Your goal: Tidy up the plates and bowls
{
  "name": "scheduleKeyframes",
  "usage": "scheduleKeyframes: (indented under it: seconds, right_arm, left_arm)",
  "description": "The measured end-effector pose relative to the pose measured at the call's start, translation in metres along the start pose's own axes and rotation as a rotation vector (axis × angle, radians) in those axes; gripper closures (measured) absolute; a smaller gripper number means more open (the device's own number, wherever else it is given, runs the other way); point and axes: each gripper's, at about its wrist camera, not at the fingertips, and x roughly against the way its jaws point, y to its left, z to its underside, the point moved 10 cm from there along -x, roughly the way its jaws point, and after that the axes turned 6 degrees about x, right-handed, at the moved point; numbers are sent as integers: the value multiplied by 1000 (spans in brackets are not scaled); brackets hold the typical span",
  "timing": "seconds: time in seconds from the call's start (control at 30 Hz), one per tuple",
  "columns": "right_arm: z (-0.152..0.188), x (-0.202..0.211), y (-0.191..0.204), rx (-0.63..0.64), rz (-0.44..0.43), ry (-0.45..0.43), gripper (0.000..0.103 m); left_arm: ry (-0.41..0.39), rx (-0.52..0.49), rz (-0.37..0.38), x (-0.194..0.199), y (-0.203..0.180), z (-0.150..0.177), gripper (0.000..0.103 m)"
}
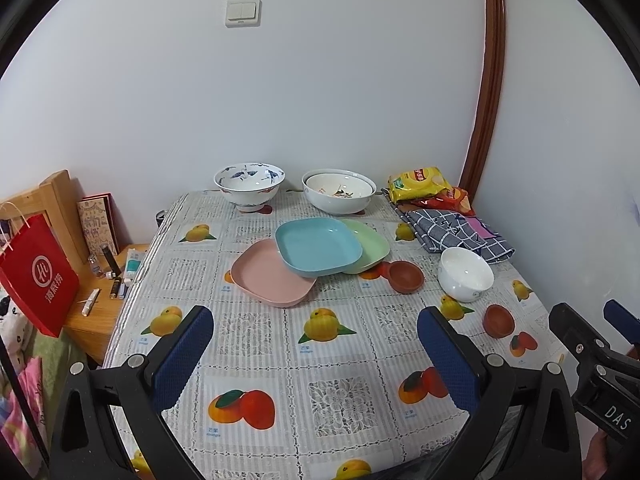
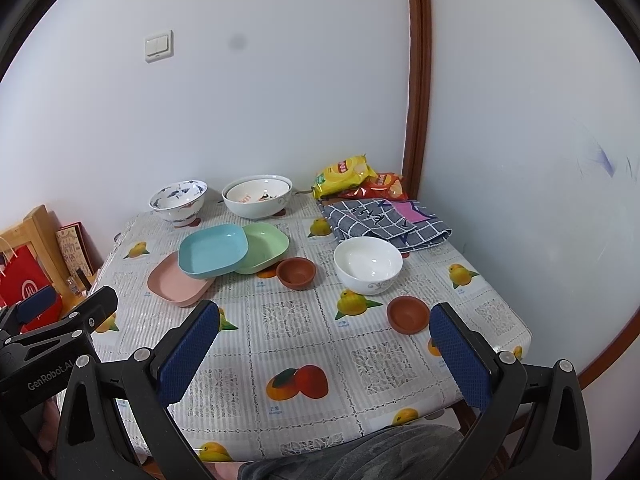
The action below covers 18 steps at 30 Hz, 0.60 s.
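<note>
Three square plates overlap mid-table: a blue plate (image 1: 318, 249) (image 2: 213, 250) lies on top of a pink plate (image 1: 264, 276) (image 2: 172, 282) and a green plate (image 1: 372, 242) (image 2: 266, 246). Two small brown bowls (image 1: 406, 276) (image 1: 498, 320) (image 2: 296, 273) (image 2: 408, 314) and a white bowl (image 1: 465, 274) (image 2: 368, 264) sit to the right. At the back stand a blue-patterned bowl (image 1: 250, 184) (image 2: 179, 199) and nested white bowls (image 1: 339, 191) (image 2: 258, 196). My left gripper (image 1: 316, 340) and right gripper (image 2: 325, 334) hover open over the near table, holding nothing.
The fruit-print tablecloth (image 1: 340, 392) (image 2: 304, 344) covers the table. Snack bags (image 1: 424, 184) (image 2: 346, 174) and a checked cloth (image 1: 452, 230) (image 2: 384, 222) lie at the back right. A red bag (image 1: 38, 276) and a wooden side table (image 1: 100, 312) stand left. A person's leg (image 2: 360, 456) is below.
</note>
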Motion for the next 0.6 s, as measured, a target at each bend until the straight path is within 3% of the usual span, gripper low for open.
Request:
scheduleKeyframes:
  seconds: [0.6]
  right_arm:
    - [-1,3,2,4,-4,-6,0]
  left_arm:
    - [-2,0,2,2,2,1,1]
